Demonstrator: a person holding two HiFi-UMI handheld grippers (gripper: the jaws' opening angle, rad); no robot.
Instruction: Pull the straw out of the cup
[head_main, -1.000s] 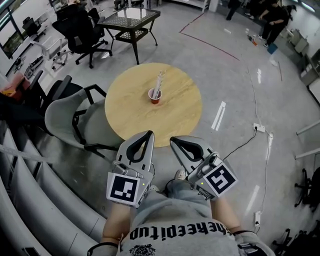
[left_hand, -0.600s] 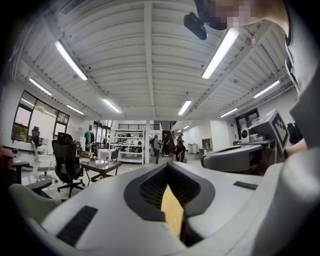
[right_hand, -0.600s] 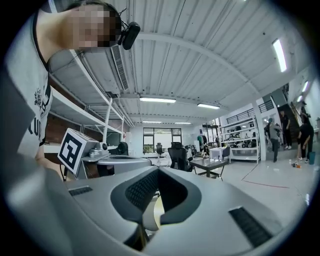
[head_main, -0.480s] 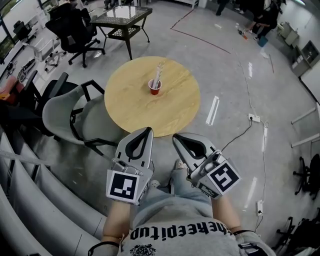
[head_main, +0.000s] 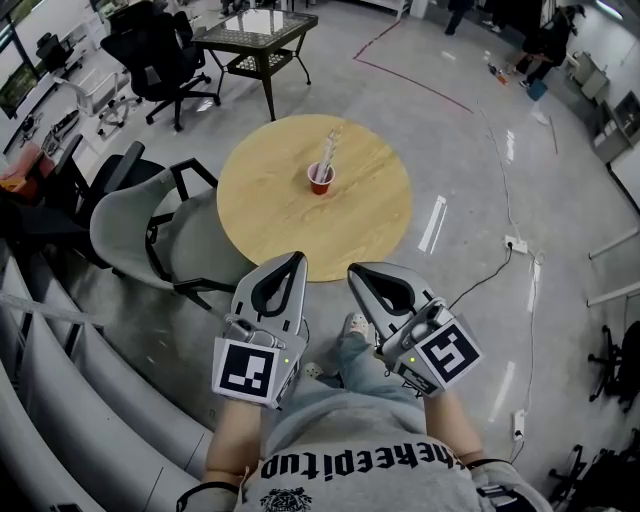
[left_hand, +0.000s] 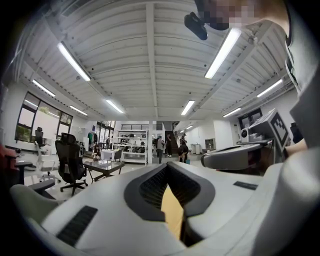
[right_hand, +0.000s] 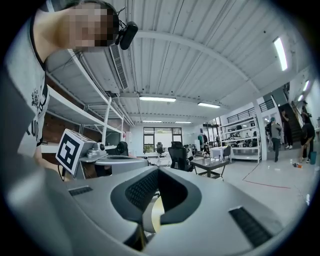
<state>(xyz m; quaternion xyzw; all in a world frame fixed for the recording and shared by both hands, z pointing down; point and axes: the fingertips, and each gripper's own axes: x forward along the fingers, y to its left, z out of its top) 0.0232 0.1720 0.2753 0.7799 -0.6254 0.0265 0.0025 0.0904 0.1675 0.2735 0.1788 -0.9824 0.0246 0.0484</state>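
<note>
Left hand-held gripper (head_main: 292, 264) and right hand-held gripper (head_main: 360, 272) are found pressed together, empty, well apart from the cup (head_main: 320, 180). Toppling is risked if the straw (head_main: 330, 150) is pulled aslant.

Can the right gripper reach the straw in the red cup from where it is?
Probably not yet. The right gripper hangs back by the near edge of the round table, while the straw stands in the cup near its middle. Nothing blocks the way; stepping closer should help.
</note>
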